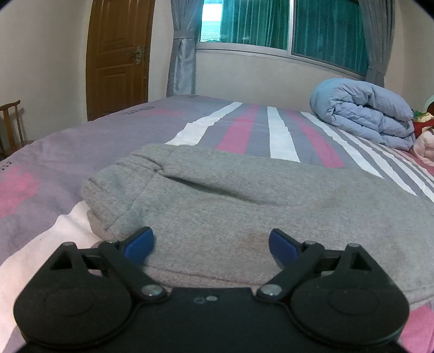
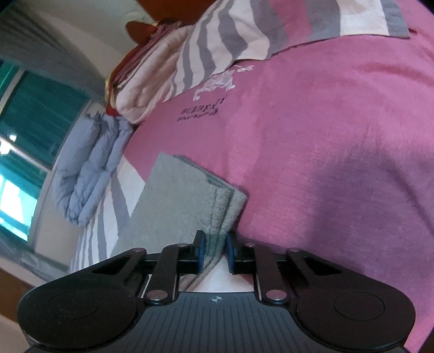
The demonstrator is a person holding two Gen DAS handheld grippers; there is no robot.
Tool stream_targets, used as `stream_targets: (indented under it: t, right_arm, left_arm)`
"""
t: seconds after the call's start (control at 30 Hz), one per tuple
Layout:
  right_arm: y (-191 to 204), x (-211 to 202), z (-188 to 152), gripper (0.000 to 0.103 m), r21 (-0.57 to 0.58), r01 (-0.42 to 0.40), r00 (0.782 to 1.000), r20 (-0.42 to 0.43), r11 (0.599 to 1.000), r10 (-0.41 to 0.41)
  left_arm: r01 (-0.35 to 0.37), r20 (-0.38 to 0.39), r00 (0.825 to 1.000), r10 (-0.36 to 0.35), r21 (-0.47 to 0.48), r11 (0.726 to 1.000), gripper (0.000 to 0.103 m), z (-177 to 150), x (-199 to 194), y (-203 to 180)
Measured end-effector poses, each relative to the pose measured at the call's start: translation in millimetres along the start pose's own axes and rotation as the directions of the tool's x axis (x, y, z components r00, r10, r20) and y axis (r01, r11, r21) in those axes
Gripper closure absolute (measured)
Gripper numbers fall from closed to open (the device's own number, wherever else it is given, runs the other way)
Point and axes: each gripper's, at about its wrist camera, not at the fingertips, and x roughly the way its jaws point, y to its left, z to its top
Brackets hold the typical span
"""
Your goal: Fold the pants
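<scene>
Grey sweatpants (image 1: 244, 201) lie folded on the striped bedsheet (image 1: 54, 163). My left gripper (image 1: 211, 244) is open, its blue pads (image 1: 138, 244) spread wide just above the near edge of the pants. In the right wrist view, rolled sideways, my right gripper (image 2: 214, 247) is shut on the stacked cuff edges of the pants (image 2: 187, 201), with several grey layers pinched between its blue pads (image 2: 202, 251). The pants rest on the pink part of the sheet (image 2: 325, 135).
A rolled light-blue duvet (image 1: 363, 111) lies at the bed's far right and also shows in the right wrist view (image 2: 89, 163). Pink and red bedding (image 2: 146, 81) is piled beside it. A wooden door (image 1: 119, 54), a curtained window (image 1: 284, 24) and a chair (image 1: 10, 122) stand beyond the bed.
</scene>
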Motion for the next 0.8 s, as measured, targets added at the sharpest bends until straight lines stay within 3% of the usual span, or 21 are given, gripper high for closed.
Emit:
stream_targets:
  t: [0.1, 0.17, 0.33, 0.4, 0.43, 0.47, 0.5, 0.63, 0.7, 0.73, 0.8]
  right_arm:
    - [-1, 1, 5, 0.087, 0.058, -0.015, 1.000, -0.013, 0.998, 0.015]
    - [-1, -1, 5, 0.079, 0.093, -0.040, 0.999, -0.011, 0.995, 0.041]
    - [11, 6, 7, 0.062, 0.101, -0.021, 1.000, -0.021, 0.995, 0.023]
    - [21, 13, 10, 0.061, 0.067, 0.008, 0.999, -0.031, 0.998, -0.006]
    - [26, 15, 10, 0.064, 0.033, 0.021, 0.999, -0.030, 0.999, -0.020]
    - [31, 19, 9, 0.086, -0.009, 0.033, 0.999, -0.029, 0.999, -0.033]
    - [34, 21, 9, 0.093, -0.040, 0.039, 0.999, -0.037, 0.998, -0.040]
    - [45, -5, 8, 0.093, -0.193, -0.105, 0.991, 0.059, 0.976, 0.118]
    - [30, 7, 5, 0.093, -0.234, -0.042, 0.999, 0.022, 0.971, 0.049]
    - [12, 20, 3, 0.094, -0.193, -0.027, 1.000, -0.020, 0.981, 0.024]
    - [8, 21, 0, 0.094, -0.190, -0.046, 0.999, -0.007, 0.981, 0.045]
  left_arm:
    - [0.002, 0.001, 1.000, -0.002, 0.001, 1.000, 0.015, 0, 0, 1]
    - [0.005, 0.000, 1.000, -0.005, 0.001, 1.000, 0.015, 0, 0, 1]
    - [0.005, 0.000, 1.000, -0.005, 0.004, 1.000, 0.014, 0, 0, 1]
    - [0.005, 0.000, 1.000, -0.005, 0.003, 1.000, 0.014, 0, 0, 1]
    - [0.005, 0.000, 1.000, -0.005, 0.003, 1.000, 0.014, 0, 0, 1]
    - [0.005, 0.000, 1.000, -0.005, 0.003, 1.000, 0.014, 0, -1, 1]
    - [0.006, 0.001, 1.000, -0.006, 0.003, 1.000, 0.014, 0, -1, 1]
    - [0.016, -0.001, 1.000, -0.016, 0.004, 1.000, 0.011, 1, 1, 1]
    - [0.016, -0.003, 1.000, -0.016, 0.011, 1.000, 0.011, 1, 2, 0]
    - [0.015, -0.003, 1.000, -0.015, 0.014, 1.000, 0.011, 1, 1, 0]
    - [0.015, -0.002, 1.000, -0.015, 0.013, 1.000, 0.011, 0, 1, 1]
